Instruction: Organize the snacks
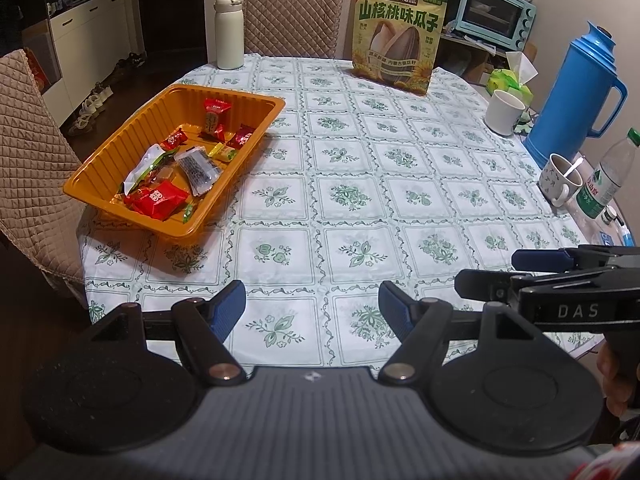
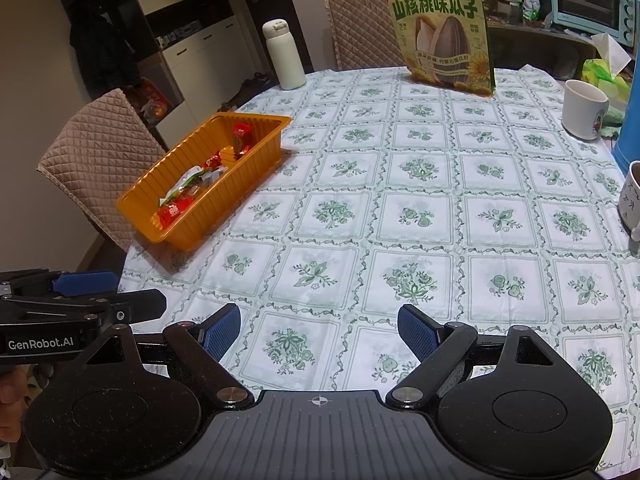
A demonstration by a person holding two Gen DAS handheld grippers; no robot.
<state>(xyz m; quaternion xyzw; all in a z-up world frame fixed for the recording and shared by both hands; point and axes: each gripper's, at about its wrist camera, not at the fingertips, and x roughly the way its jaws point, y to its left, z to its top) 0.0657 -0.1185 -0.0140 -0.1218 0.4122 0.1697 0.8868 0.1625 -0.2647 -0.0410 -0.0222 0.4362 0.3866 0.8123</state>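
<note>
Snacks (image 1: 168, 172) lie in the orange tray (image 1: 100, 168) at the table's (image 1: 360, 200) left edge. Left gripper (image 1: 312, 312) and right gripper (image 2: 320, 332) hover near, jaws spread, nothing between them.

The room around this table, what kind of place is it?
Most likely a home dining room: a round table under a green-flowered tablecloth, chairs with quilted beige covers, and a light-blue countertop oven behind.

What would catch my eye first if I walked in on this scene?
Probably the orange tray of wrapped snacks at the table's left edge. Then the tall sunflower seed bag standing at the far side, and the blue thermos jug on the right.
</note>
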